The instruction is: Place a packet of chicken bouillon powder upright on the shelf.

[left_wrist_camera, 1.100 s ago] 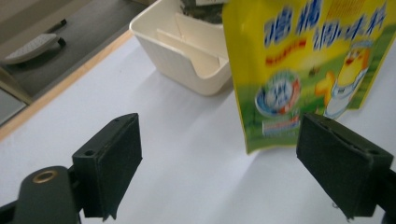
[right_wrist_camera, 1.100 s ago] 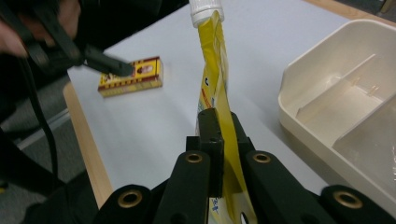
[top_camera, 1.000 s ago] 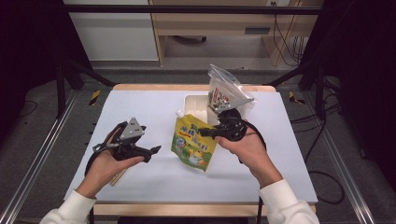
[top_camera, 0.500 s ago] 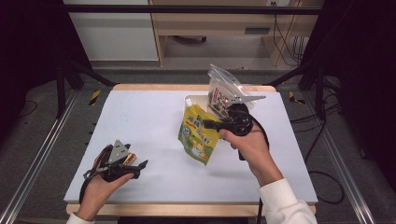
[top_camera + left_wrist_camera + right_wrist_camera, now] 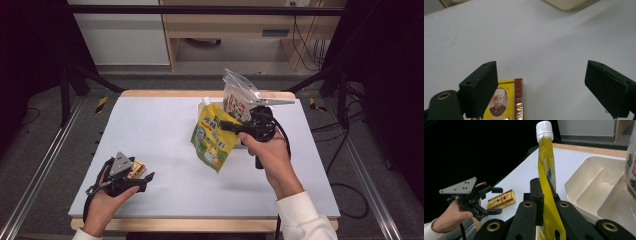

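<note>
A cream tray (image 5: 584, 185) sits just behind the held yellow pouch (image 5: 214, 136).

Beyond the tongs stand a wooden shelf unit (image 5: 225, 30) and a white cabinet (image 5: 120, 35) on grey floor (image 5: 45, 130), dark at both sides.

Yellow pouch (image 5: 214, 136): glossy plastic film, smooth white plastic cap. Small box (image 5: 501, 199): printed glossy card. Tray (image 5: 596, 192): smooth cream plastic. Table (image 5: 165, 125): matt white, wood edge
</note>
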Demonstrator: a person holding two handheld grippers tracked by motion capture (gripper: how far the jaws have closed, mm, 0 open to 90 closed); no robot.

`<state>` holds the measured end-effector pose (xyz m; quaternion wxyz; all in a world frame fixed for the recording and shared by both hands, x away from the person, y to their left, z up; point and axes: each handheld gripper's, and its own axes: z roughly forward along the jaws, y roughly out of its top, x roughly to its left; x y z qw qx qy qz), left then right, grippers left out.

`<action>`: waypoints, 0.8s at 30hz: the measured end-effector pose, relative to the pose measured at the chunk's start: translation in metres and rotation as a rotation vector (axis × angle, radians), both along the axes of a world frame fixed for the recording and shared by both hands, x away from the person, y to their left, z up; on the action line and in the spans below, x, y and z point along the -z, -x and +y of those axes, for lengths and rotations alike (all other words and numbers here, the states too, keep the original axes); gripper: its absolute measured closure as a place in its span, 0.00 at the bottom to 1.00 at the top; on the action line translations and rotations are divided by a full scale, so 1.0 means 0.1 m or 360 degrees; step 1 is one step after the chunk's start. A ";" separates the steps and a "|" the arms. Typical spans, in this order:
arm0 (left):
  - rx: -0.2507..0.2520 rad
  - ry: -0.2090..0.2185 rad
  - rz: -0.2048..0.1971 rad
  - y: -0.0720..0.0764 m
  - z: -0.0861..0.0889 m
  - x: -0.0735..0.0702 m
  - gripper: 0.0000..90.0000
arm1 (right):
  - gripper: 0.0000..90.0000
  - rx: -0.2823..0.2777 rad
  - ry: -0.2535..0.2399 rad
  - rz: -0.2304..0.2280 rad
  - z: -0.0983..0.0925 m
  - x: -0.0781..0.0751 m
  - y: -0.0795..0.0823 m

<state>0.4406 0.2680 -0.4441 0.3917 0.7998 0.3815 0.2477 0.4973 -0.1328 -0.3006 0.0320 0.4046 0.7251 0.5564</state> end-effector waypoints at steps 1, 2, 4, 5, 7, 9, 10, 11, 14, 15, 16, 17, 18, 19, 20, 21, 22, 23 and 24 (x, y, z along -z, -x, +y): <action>-0.0005 -0.0009 -0.0004 0.00 0.00 0.00 0.12 | 1.00 0.0012 -0.0004 -0.0005 -0.01 0.00 0.00; -0.0010 -0.0009 -0.0007 0.00 0.01 0.00 0.12 | 1.00 0.0025 -0.0019 -0.0005 -0.02 -0.01 0.01; -0.0018 -0.0011 -0.0008 0.00 0.02 0.00 0.12 | 1.00 0.0036 -0.0040 -0.0007 -0.04 -0.03 0.01; -0.0022 -0.0012 -0.0007 0.00 0.02 0.00 0.12 | 1.00 0.0045 -0.0046 -0.0005 -0.05 -0.04 0.02; -0.0027 -0.0015 -0.0001 0.00 0.03 0.01 0.12 | 1.00 0.0054 -0.0050 -0.0014 -0.06 -0.06 0.02; -0.0032 -0.0021 -0.0002 0.00 0.04 0.01 0.12 | 1.00 0.0066 -0.0058 -0.0018 -0.08 -0.09 0.01; -0.0032 -0.0027 -0.0004 0.00 0.04 0.01 0.11 | 1.00 0.0077 -0.0060 -0.0021 -0.08 -0.10 0.01; -0.0032 -0.0030 -0.0007 0.00 0.04 0.01 0.11 | 1.00 0.0084 -0.0065 -0.0030 -0.09 -0.11 0.01; -0.0034 -0.0027 -0.0002 0.00 0.03 0.02 0.10 | 1.00 0.0105 -0.0081 -0.0051 -0.10 -0.15 0.02; -0.0034 -0.0029 0.0003 0.00 0.03 0.02 0.10 | 1.00 0.0116 -0.0085 -0.0052 -0.10 -0.17 0.02; -0.0038 -0.0030 0.0004 -0.01 0.03 0.02 0.10 | 1.00 0.0128 -0.0086 -0.0052 -0.10 -0.18 0.01; -0.0040 -0.0028 0.0006 -0.01 0.03 0.02 0.10 | 1.00 0.0129 -0.0088 -0.0059 -0.11 -0.19 0.01; -0.0042 -0.0026 0.0008 -0.01 0.04 0.02 0.10 | 1.00 0.0133 -0.0084 -0.0060 -0.11 -0.21 0.01; -0.0043 -0.0025 0.0008 -0.01 0.04 0.02 0.10 | 1.00 0.0144 -0.0079 -0.0066 -0.11 -0.22 0.00; -0.0044 -0.0025 0.0008 -0.01 0.04 0.02 0.10 | 1.00 0.0149 -0.0085 -0.0066 -0.11 -0.23 0.00; -0.0045 -0.0026 0.0008 -0.01 0.04 0.03 0.10 | 1.00 0.0162 -0.0087 -0.0075 -0.11 -0.25 -0.01; -0.0046 -0.0027 0.0010 -0.01 0.04 0.03 0.10 | 1.00 0.0173 -0.0092 -0.0084 -0.11 -0.26 -0.02; -0.0047 -0.0028 0.0010 -0.01 0.04 0.03 0.10 | 1.00 0.0193 -0.0103 -0.0089 -0.10 -0.28 -0.03; -0.0047 -0.0029 0.0011 -0.01 0.04 0.03 0.10 | 1.00 0.0206 -0.0106 -0.0088 -0.10 -0.29 -0.03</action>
